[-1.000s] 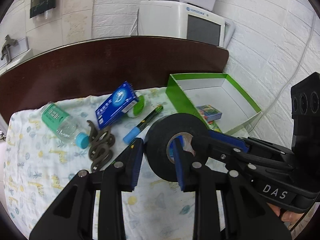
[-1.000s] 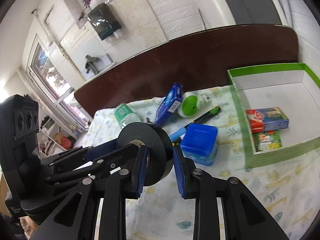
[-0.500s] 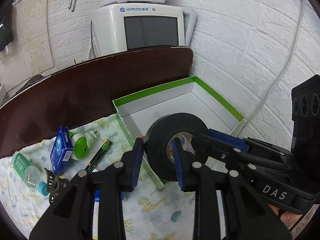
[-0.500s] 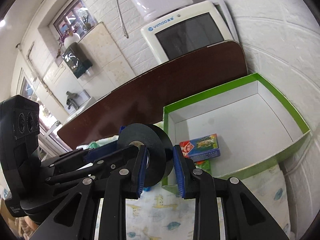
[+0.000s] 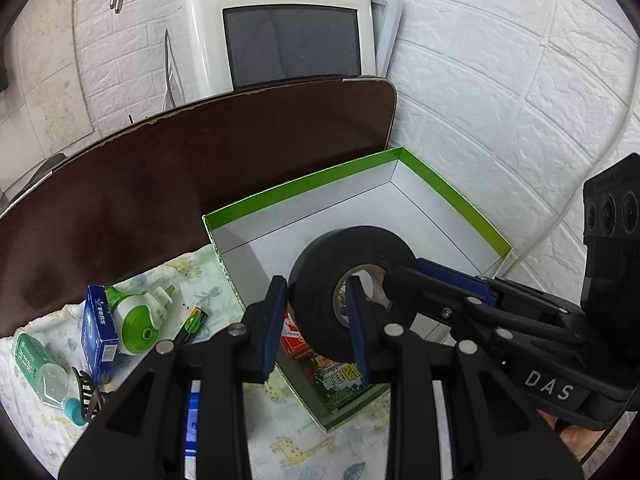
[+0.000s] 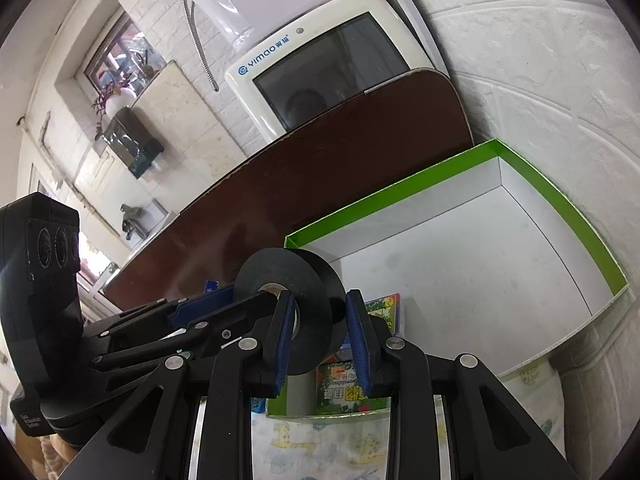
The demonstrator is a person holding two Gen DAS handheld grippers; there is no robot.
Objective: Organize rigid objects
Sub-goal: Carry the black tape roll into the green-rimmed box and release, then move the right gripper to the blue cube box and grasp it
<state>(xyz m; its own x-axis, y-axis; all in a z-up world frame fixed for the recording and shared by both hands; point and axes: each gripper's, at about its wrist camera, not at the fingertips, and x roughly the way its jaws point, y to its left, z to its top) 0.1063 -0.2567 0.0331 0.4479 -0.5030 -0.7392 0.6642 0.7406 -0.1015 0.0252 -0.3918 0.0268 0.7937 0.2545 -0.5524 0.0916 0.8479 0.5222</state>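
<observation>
A black tape roll (image 5: 320,280) (image 6: 308,280) hangs over the near left corner of the green-rimmed white box (image 5: 304,188) (image 6: 400,196). My left gripper (image 5: 316,328) is shut on the roll's wall, one finger through its hole. My right gripper (image 6: 320,336) is shut across the same roll. In the left wrist view the right gripper (image 5: 400,280) reaches in from the right. In the right wrist view the left gripper (image 6: 256,300) comes in from the left. Small printed card boxes (image 5: 344,380) (image 6: 352,388) lie in the box below the roll.
Left of the box, on the patterned cloth, lie a blue carton (image 5: 98,332), a green-and-white plug device (image 5: 140,320), a marker (image 5: 192,320), a clear bottle (image 5: 40,368) and a dark hair clip (image 5: 86,392). A brown board (image 5: 200,160) and white appliance (image 5: 280,36) stand behind.
Both grippers have carried the tape roll to the right, from above the cloth and loose items to above the green box. Their grip on the roll looks unchanged.
</observation>
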